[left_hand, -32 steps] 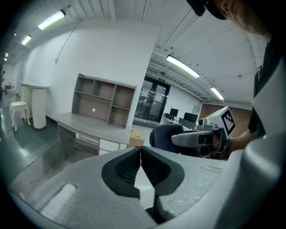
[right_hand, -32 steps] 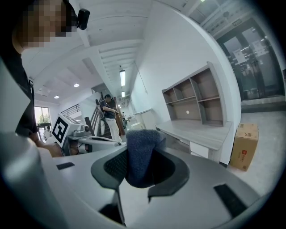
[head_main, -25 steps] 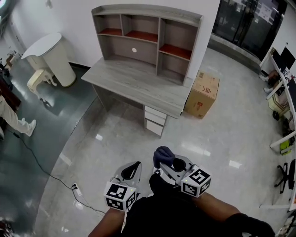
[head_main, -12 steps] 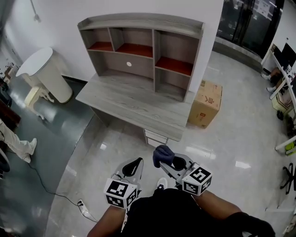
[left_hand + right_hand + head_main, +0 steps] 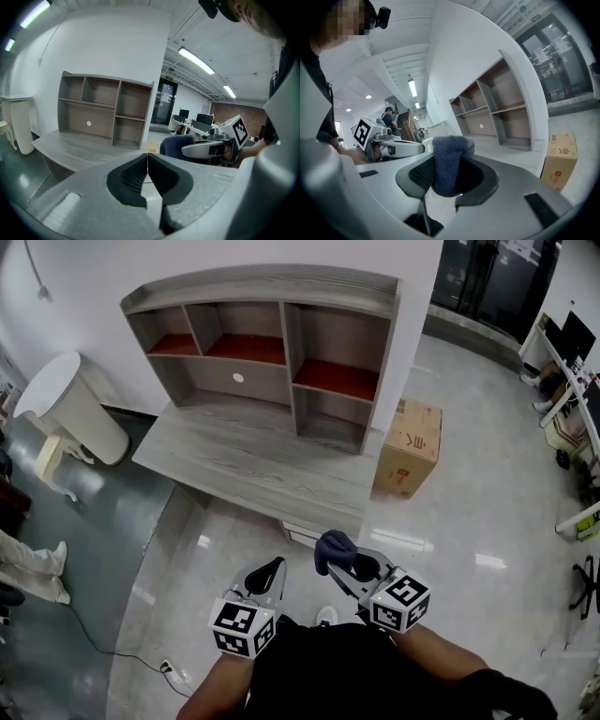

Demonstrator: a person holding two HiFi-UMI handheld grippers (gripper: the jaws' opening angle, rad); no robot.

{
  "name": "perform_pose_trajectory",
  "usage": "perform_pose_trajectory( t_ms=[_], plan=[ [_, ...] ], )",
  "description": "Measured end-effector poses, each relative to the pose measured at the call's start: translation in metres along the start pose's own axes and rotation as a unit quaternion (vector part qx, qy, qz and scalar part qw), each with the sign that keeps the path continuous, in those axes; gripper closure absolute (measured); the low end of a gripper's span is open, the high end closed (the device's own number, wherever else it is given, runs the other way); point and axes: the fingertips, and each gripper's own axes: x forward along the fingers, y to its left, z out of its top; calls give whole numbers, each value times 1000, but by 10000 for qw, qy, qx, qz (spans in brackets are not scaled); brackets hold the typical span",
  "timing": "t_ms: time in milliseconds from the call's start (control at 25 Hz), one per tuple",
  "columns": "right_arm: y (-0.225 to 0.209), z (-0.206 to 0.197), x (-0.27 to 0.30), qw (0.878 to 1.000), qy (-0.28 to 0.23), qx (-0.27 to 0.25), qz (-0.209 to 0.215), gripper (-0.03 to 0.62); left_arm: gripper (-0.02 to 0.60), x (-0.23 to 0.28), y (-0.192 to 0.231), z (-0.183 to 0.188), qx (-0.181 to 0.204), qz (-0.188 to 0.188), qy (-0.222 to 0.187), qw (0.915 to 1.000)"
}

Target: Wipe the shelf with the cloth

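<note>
A grey wooden desk [image 5: 253, 470] with a shelf unit [image 5: 272, 352] of several open cubbies stands against the white wall ahead. The same shelf unit [image 5: 105, 110] shows in the left gripper view, and the shelf unit [image 5: 494, 110] also appears in the right gripper view. My right gripper [image 5: 339, 557] is shut on a dark blue cloth [image 5: 333, 547], a wad bulging out between the jaws; the cloth [image 5: 447, 161] fills the right gripper view's middle. My left gripper [image 5: 267, 573] is shut with nothing in it, jaws meeting. Both grippers hang over the floor, short of the desk's front edge.
A cardboard box [image 5: 408, 446] stands on the floor right of the desk. A white round stand [image 5: 61, 409] is at the left, and a power strip [image 5: 172, 671] with a cable lies on the glossy floor. A person's legs [image 5: 28, 563] show at far left.
The desk and shelf have come nearer and lower in the head view as I stepped forward. Both grippers keep their places and states, the cloth still held.
</note>
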Motion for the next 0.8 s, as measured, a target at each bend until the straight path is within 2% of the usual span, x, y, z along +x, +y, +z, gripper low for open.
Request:
perform_pose_trajectory(
  t_ms=[240, 480, 800],
  plan=[
    [-36, 12, 3, 9993, -146, 60, -325, 467, 572, 43, 6, 19, 227, -316, 38, 9992],
    [-68, 25, 20, 9971, -226, 42, -725, 467, 571, 89, 20, 39, 418, -786, 77, 9960],
    [-110, 57, 72, 9892, -387, 167, -1407, 467, 571, 145, 75, 80, 687, -1384, 118, 9879]
  ],
)
